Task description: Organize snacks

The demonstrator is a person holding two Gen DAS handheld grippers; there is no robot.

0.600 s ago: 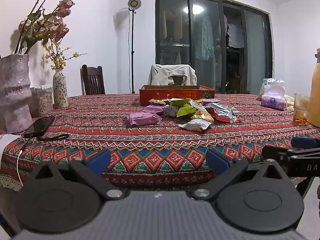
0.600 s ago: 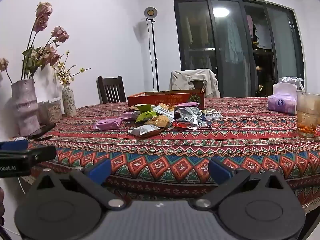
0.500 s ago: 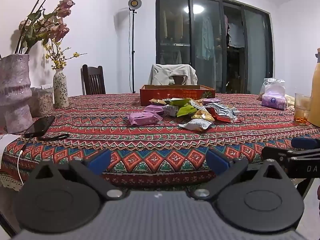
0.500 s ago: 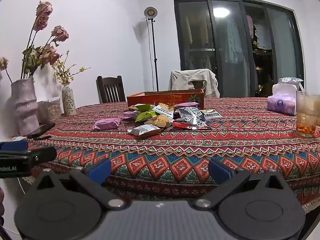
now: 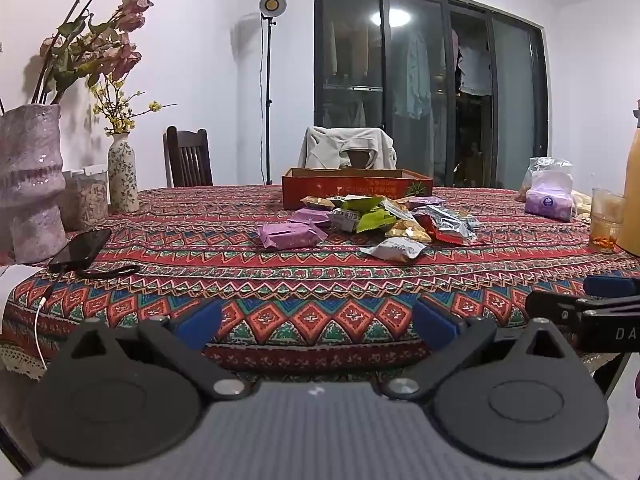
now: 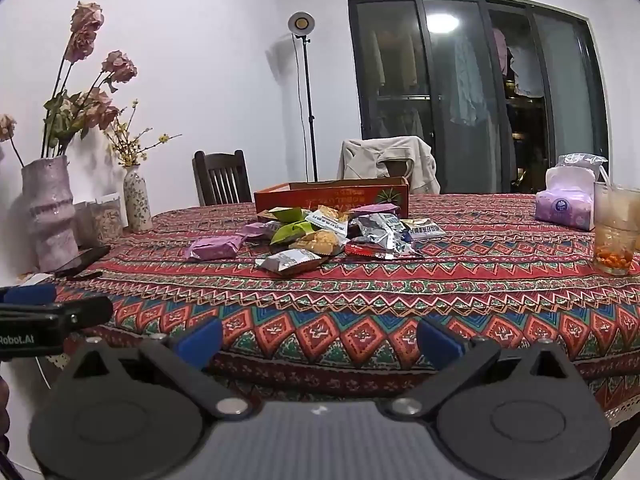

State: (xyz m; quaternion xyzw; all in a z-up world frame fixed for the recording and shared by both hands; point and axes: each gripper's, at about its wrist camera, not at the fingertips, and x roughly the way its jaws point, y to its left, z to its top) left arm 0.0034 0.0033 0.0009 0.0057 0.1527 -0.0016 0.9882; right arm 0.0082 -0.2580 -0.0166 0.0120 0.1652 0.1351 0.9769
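Note:
A pile of snack packets [image 5: 376,220] [image 6: 324,232] lies mid-table in front of a shallow red cardboard box [image 5: 356,190] [image 6: 332,198]. A purple packet [image 5: 290,235] [image 6: 216,247] sits at the pile's left, a silver one [image 5: 394,248] [image 6: 290,261] nearest me. My left gripper [image 5: 316,322] hangs open before the table's near edge, nothing between its blue pads. My right gripper [image 6: 318,338] is likewise open and empty, short of the edge. Each gripper shows at the other view's side: right gripper [image 5: 588,312], left gripper [image 6: 48,314].
Patterned tablecloth [image 5: 280,280] covers the table. At left stand a large vase [image 5: 30,176], a small vase [image 5: 122,176], jars and a phone [image 5: 82,246] with cable. At right are a tissue pack [image 5: 548,198], a glass [image 6: 614,236] and a yellow bottle [image 5: 632,200]. Chairs stand behind.

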